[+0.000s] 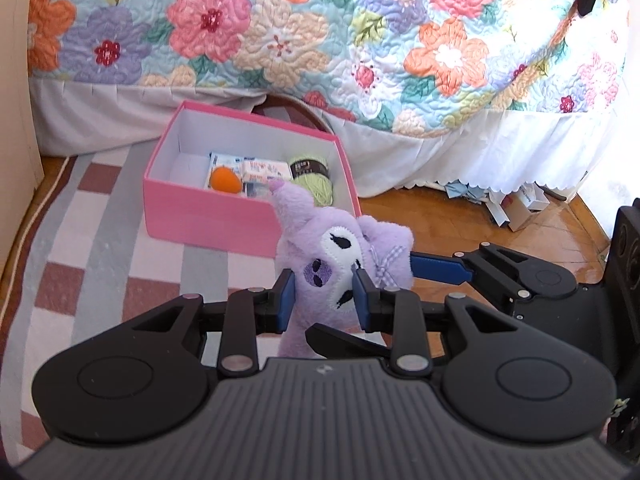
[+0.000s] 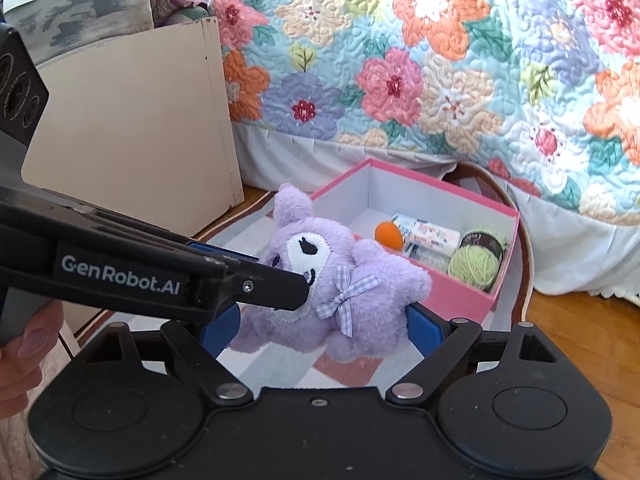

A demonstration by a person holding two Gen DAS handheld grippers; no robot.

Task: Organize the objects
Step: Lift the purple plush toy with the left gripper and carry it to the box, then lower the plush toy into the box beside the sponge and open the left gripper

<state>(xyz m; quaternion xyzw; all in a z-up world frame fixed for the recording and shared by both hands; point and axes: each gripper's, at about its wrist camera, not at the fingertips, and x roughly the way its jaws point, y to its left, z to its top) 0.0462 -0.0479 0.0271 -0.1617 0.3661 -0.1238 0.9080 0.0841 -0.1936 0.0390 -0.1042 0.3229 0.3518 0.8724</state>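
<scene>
Plush toy (image 1: 340,256), lilac with a white stitched face and a gingham bow, held off a striped rug (image 1: 92,216) between two handheld grippers. Left gripper (image 1: 325,295) pinched narrowly on the toy's face, blue pads pressed into the fur at both sides. Right gripper (image 2: 324,326) spread wide around the lower body; one blue pad against the fur at 3 o'clock, the other half hidden behind the left gripper's arm, so a firm hold there cannot be confirmed. Toy's long axis tilted, ears toward 11 o'clock, legs toward 5 o'clock in the right wrist view.

Pink box (image 1: 208,220), open-topped, at 12 o'clock from the left fingers, just beyond the toy, in front of a floral quilt (image 1: 320,40). Inside: orange ball (image 1: 226,179), white printed packets (image 1: 266,172), green yarn (image 1: 314,178) at the right end. Left end of the box floor bare, likely room enough for the toy. Probable next move: carry forward over the near wall, then release.
</scene>
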